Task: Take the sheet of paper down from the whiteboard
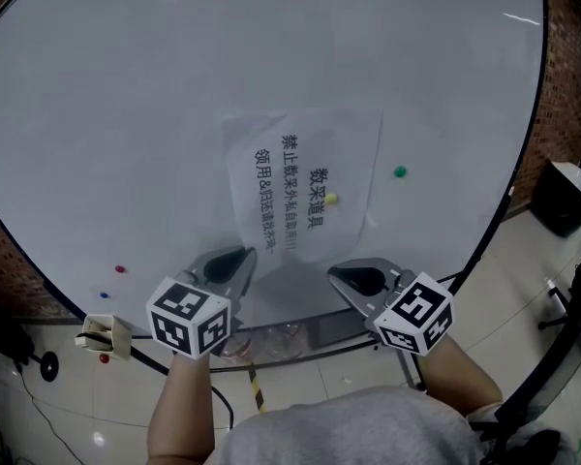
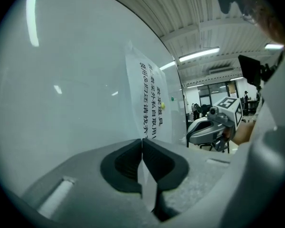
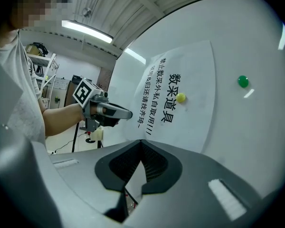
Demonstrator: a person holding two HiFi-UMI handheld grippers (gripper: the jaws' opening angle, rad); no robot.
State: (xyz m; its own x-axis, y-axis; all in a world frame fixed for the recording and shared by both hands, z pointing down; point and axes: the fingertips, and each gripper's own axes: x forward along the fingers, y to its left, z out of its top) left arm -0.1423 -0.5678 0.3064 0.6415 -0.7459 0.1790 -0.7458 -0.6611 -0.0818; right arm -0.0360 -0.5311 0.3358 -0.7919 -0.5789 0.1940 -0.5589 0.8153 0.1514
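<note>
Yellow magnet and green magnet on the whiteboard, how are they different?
The yellow magnet is yellow; the green magnet is green. The yellow magnet sits on the sheet of paper, pinning it to the whiteboard; the green magnet sits on bare board, right of the paper. Both are small, round and stuck on the whiteboard.

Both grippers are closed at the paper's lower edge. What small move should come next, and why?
Probably pull the sheet of paper gently down and away from the whiteboard. The left gripper and right gripper each seem to pinch its lower edge, while one yellow magnet pins its middle.
</note>
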